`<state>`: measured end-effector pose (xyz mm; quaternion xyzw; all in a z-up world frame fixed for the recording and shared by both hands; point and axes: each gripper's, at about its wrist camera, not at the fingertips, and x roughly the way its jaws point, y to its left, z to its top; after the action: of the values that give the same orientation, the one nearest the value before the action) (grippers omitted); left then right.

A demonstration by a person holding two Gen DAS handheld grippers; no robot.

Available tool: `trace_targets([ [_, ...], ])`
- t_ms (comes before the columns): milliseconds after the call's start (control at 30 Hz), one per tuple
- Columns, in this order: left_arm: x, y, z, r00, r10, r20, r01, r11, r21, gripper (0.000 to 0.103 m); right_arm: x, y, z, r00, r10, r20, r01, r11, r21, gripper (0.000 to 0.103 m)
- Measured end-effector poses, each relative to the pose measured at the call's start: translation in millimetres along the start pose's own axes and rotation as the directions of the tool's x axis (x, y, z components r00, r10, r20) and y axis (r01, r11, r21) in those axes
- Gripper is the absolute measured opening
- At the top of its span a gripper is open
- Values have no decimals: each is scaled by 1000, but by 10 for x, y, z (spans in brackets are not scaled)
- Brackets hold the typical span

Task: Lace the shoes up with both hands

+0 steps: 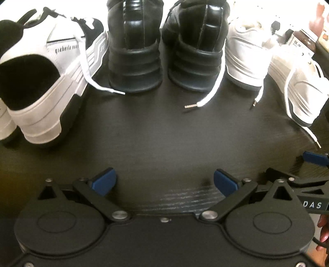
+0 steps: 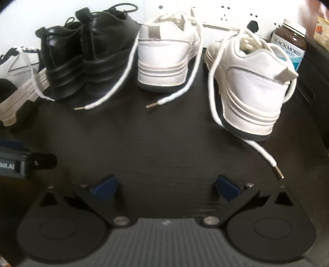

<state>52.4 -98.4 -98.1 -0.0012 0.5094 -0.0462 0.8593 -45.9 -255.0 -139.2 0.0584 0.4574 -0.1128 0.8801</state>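
Several shoes stand heel-first in a row on the dark table [image 1: 160, 131]. From the left there is a white-and-black sneaker [image 1: 45, 82], a black leather pair [image 1: 131, 51], then two white sneakers [image 2: 164, 53] [image 2: 253, 86]. Their white laces hang loose over the sides and trail on the table. One metal-tipped lace end [image 2: 265, 156] lies just ahead and to the right of my right gripper [image 2: 166, 188]. That gripper is open and holds nothing. My left gripper [image 1: 164, 181] is also open and holds nothing, well short of the black pair. A blue pad [image 1: 315, 157] of the right gripper shows at the left wrist view's right edge.
A brown supplement bottle [image 2: 290, 41] stands at the back right beside the nearest white sneaker. A white wall with sockets [image 2: 224, 14] runs behind the shoes. The table drops off at its right edge [image 2: 320, 131]. Bare tabletop lies between the grippers and the shoes.
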Motion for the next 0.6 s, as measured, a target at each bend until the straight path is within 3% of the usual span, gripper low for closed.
trace_targets([
  [367, 83, -61, 18, 995, 78, 61, -80, 997, 24, 103, 69, -19, -50, 988, -6, 155, 6, 1000, -1, 103],
  [600, 144, -75, 24, 982, 90, 167, -92, 996, 3, 103, 131, -73, -13, 978, -33, 207, 28, 999, 30, 102],
])
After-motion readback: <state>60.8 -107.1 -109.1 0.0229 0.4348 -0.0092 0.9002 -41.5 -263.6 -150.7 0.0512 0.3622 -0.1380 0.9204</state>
